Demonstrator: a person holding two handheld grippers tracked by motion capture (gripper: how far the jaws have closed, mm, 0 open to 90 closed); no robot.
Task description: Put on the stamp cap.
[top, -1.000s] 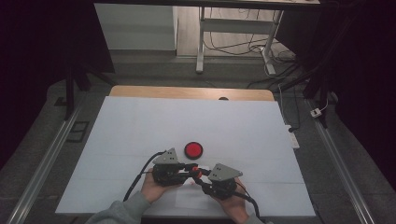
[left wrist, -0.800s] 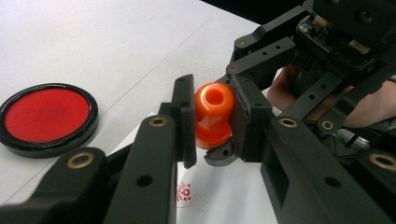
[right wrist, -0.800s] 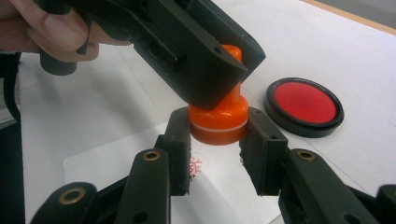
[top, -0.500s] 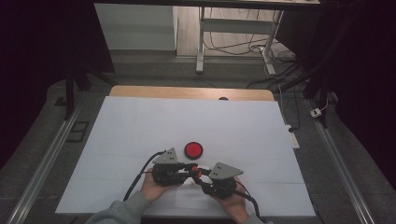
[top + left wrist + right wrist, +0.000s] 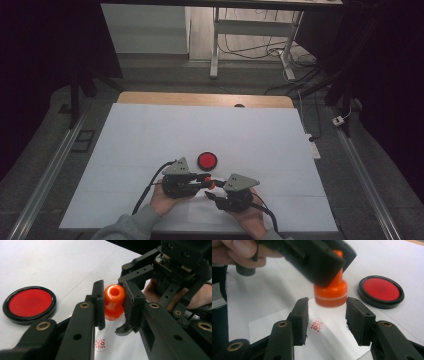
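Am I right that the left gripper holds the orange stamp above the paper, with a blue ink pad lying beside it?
Not quite: the ink pad is red, not blue, as the left gripper view shows. The left gripper does hold the orange stamp above the paper.

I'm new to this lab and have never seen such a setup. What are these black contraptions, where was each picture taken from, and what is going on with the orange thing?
A person sits at a white table and holds a hand-operated gripper in each hand. The high view looks down from above; the other two come from cameras riding on each gripper.

The left gripper is shut on an orange stamp, holding it just above a slip of paper that already bears a red stamp mark. The right gripper has just been opening; its fingers stand either side of the stamp's base without pressing it. A round red ink pad lies just beyond the grippers.
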